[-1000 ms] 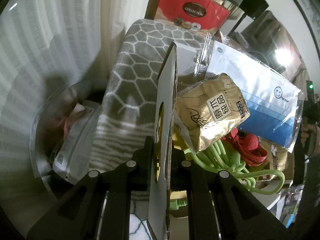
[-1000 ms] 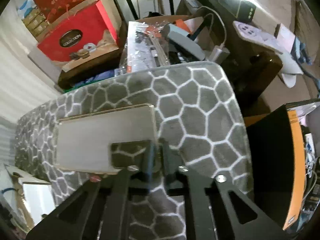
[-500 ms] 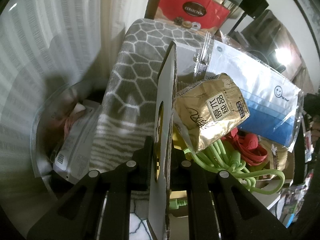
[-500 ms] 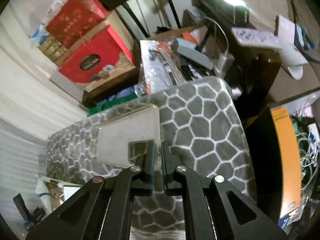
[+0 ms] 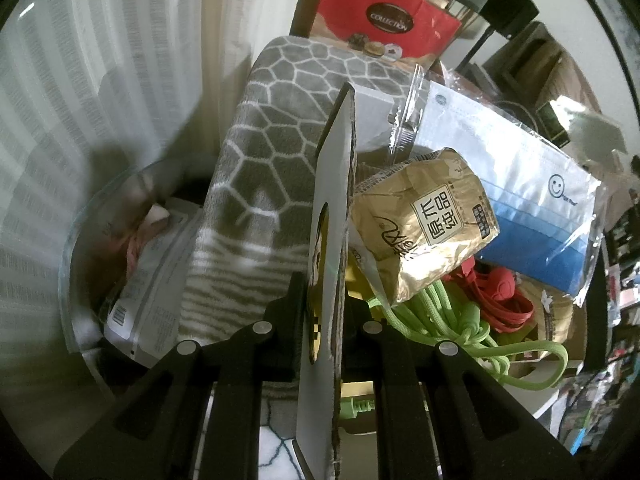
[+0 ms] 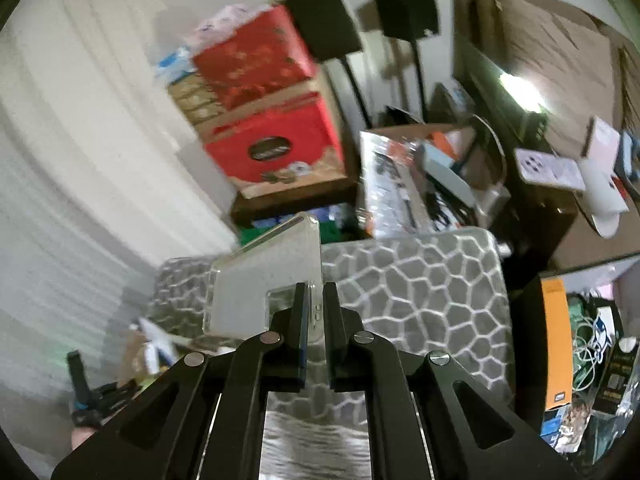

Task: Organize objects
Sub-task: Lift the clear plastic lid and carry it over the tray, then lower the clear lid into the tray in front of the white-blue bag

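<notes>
We see a grey mat with a white honeycomb pattern [image 5: 276, 152] spread below both tools; in the right wrist view the same mat [image 6: 420, 280] lies under and beyond the fingers. Against it, in the left wrist view, stands a flat cardboard box flap with a white face [image 5: 332, 240], upright and edge-on, and our left gripper [image 5: 325, 312] is clenched on that flap, one black finger on each side. To the flap's right a clear bag of blue and white face masks [image 5: 516, 208] leans over a crumpled gold foil packet [image 5: 424, 224], with a bright green cord [image 5: 452, 316] and a red cable [image 5: 500, 292] beneath. Our right gripper [image 6: 315, 312] grasps a clear plastic phone case [image 6: 260, 284] by its right edge, so the case sticks out up and left of the fingers, lifted above the mat.
</notes>
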Demonstrator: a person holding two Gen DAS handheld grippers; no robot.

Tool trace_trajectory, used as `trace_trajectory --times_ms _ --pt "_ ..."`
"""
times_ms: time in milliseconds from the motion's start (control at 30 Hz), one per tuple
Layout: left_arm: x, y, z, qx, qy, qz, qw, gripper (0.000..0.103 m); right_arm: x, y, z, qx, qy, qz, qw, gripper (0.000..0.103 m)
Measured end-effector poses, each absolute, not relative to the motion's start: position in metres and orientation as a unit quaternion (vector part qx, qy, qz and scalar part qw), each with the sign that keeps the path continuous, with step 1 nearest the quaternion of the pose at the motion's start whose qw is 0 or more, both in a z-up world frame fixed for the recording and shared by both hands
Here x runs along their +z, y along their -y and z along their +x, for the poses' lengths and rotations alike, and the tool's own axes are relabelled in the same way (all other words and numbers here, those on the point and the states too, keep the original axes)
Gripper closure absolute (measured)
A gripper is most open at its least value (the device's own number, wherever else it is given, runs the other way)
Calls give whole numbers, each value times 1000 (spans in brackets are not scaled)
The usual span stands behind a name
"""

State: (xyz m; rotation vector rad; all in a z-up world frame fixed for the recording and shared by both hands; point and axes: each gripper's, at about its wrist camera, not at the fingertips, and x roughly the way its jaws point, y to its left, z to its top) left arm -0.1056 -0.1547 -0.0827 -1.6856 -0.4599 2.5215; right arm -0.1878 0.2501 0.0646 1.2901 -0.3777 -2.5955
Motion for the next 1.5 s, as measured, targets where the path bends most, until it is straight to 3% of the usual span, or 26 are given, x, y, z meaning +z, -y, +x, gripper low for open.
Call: trace_trajectory --times_ms 233,533,800,1500 --pt "-83 156 -105 820 156 -550 37 93 74 -189 -171 -871 112 443 182 98" --pt "-81 158 -104 818 160 -551 39 92 25 -100 -139 -824 64 499 259 98" --pt "-79 159 -106 818 165 -550 38 93 -23 -93 -126 -790 75 554 252 98" --pt "-51 158 -96 834 152 -528 42 93 -38 -71 -108 -776 109 572 240 99"
